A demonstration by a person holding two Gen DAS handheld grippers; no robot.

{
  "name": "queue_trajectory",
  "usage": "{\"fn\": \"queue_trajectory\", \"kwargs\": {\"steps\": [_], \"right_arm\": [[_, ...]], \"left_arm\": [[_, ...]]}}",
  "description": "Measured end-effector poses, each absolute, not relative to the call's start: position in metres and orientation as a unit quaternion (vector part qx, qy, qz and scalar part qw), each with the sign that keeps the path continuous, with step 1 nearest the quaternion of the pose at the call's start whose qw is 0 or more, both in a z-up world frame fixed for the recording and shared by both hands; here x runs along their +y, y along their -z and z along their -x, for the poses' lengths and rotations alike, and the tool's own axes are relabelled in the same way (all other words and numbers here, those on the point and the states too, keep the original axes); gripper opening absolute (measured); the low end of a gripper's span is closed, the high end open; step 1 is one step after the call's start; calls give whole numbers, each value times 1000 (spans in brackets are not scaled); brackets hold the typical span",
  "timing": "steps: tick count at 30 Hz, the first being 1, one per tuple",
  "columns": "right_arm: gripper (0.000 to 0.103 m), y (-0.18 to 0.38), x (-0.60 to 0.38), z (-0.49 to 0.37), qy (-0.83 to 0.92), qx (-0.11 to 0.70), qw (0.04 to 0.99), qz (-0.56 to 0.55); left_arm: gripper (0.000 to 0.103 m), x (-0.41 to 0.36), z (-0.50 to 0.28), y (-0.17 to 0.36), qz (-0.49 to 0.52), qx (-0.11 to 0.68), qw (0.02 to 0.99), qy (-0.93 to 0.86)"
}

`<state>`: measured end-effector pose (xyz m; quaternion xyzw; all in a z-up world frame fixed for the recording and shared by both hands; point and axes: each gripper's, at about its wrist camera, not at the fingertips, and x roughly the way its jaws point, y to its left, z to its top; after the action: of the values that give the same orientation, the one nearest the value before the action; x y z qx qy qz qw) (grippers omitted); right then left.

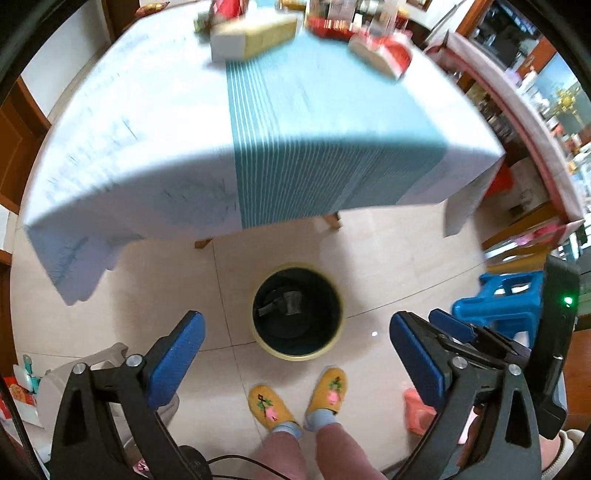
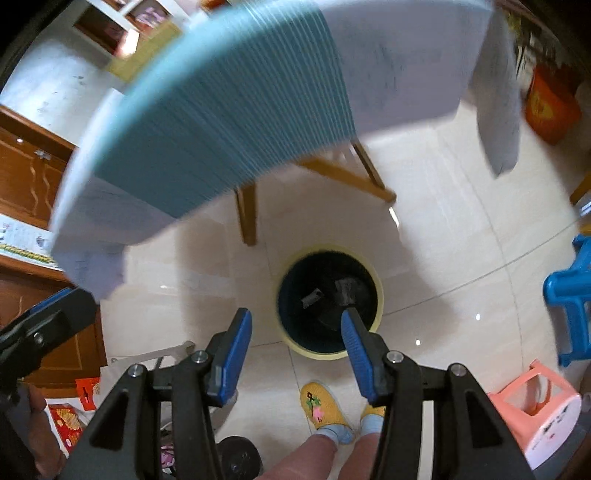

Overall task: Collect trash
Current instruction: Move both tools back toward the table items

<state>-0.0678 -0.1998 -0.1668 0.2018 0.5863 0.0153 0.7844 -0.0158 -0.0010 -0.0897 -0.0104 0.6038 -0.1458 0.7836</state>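
Worktop (image 1: 155, 122) under a white-and-teal cloth, blurry boxes (image 1: 251, 35) at the far end, maybe food packs. Blue stool (image 1: 506, 299), pink stool (image 2: 543, 413), yellow slippers (image 1: 325, 395) on pale tiles.

My left tongs (image 1: 297, 325) gape wide and empty, pointing down at the bin (image 1: 297, 312); my right tongs (image 2: 295, 325) hang open above its rim, empty too.

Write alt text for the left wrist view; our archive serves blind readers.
The open left tool hangs empty above a round trash bin on the tiled floor, some dark items inside. Beyond stands a clothed table; below, yellow slippers.
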Motion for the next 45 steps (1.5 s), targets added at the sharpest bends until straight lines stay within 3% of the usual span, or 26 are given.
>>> {"fn": "queue_trajectory", "kwargs": {"steps": [8,16,25,34,36,45], "right_arm": [[51,41,-197,76,-21,531,826,-189],[51,-22,-190,64,-23,474,865,-162],[51,-73,-200,17,-32,427,893,-137],[57,-31,-257,-98,-61,470,870,-138],[62,-13,-271,-123,-67,491,856,-149],[63,62,-318,-230,-102,564,797,-190]], "left_arm": [[93,19,12,-7,58,560,809,168],[93,19,-3,-80,41,477,857,190],[93,13,-46,-113,14,427,885,183],[93,-15,-159,-55,-27,477,873,96],[93,-20,-193,-33,-28,504,861,69],[93,-40,-284,55,-36,601,797,42]]}}
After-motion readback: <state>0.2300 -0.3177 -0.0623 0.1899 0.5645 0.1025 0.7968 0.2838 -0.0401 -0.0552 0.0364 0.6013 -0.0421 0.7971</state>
